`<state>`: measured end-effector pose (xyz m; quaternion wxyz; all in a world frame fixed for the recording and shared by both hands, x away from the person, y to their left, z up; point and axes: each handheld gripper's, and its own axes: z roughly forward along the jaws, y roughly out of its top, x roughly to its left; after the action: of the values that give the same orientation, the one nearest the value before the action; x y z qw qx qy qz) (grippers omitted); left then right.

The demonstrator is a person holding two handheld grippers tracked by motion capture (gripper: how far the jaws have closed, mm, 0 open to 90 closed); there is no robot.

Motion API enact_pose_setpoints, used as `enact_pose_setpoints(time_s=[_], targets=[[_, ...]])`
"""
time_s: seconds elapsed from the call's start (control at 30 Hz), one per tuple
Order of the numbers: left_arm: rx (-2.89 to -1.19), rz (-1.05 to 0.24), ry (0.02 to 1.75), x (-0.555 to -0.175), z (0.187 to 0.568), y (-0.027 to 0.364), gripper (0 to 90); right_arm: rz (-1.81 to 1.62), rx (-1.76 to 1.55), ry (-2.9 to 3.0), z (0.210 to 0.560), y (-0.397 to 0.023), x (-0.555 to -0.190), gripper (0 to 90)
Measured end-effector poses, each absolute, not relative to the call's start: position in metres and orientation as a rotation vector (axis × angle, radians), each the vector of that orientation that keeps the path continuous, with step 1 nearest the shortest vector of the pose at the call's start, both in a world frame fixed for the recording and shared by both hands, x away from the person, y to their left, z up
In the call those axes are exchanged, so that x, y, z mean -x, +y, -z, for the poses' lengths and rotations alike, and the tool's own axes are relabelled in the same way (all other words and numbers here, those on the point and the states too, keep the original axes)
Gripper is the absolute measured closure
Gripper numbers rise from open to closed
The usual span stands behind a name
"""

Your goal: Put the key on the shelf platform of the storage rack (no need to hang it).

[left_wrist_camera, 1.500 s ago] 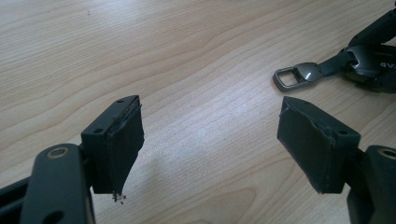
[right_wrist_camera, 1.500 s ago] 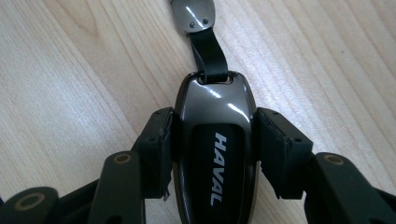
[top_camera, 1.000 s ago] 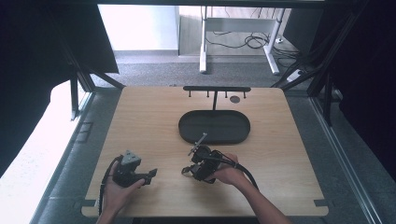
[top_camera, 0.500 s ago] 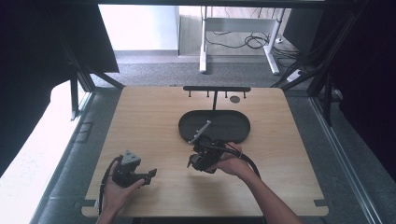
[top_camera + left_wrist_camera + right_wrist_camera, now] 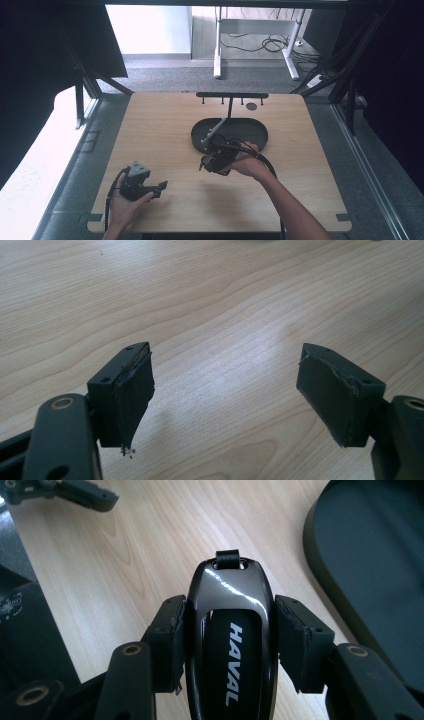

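Note:
A glossy black car key fob (image 5: 230, 610) marked HAVAL, with a small black loop at its tip, sits between the pads of my right gripper (image 5: 230, 630), which is shut on its two sides. In the high view that right gripper (image 5: 204, 164) hangs above the table at the near left edge of a dark oval tray (image 5: 252, 131) and points left. The same tray (image 5: 370, 555) lies to the right in the right gripper view. My left gripper (image 5: 161, 186) rests low at the near left of the table, open, with only bare wood between its jaws (image 5: 225, 390).
A black rack with small hooks (image 5: 231, 95) stands on a post at the tray's far side, with a small dark disc (image 5: 251, 106) beside it. The wooden table (image 5: 150, 130) ends in dark frame rails on both sides.
My right gripper has lifted the key fob off the table and carried it away from the person, up to the tray's near edge. The left gripper has stayed still.

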<state>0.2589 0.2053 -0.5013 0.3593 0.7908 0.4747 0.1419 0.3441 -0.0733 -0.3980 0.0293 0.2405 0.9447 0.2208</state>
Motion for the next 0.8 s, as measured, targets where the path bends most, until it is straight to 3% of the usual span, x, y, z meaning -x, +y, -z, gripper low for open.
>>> enact_pose_setpoints(time_s=[0.8], targets=[[-2.052, -0.359, 1.216, -0.259, 0.501, 0.204, 23.0, -0.711, -0.793, 2.865, 0.387, -0.079, -0.377, 49.3]])
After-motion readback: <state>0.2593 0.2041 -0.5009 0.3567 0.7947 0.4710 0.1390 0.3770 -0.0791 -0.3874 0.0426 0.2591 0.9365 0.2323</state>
